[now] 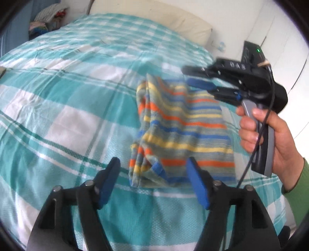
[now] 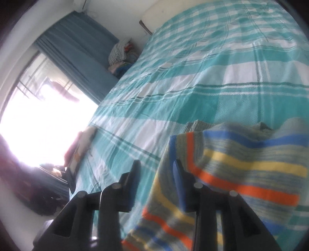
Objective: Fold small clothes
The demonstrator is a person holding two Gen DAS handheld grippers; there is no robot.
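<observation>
A small striped garment (image 1: pixel 183 131), grey with orange, yellow and blue bands, lies folded over on the teal-and-white checked bedspread (image 1: pixel 67 96). My left gripper (image 1: pixel 153 171) stands wide open over the garment's near left corner, and its pads touch nothing. At the garment's far right edge hovers my right gripper (image 1: pixel 192 76), held by a hand in a green sleeve (image 1: pixel 280 139). In the right wrist view the right gripper (image 2: pixel 156 170) is partly open. The garment's (image 2: pixel 241 164) blurred edge lies by its right pad, unpinched.
A cream pillow (image 1: pixel 154 15) lies at the head of the bed. A pile of clothes (image 2: pixel 121 56) sits in the corner by a blue curtain (image 2: pixel 77 50) and a bright window. A flat object (image 2: pixel 81 148) rests at the bed's left edge. A black device (image 1: pixel 253 52) shows a green light.
</observation>
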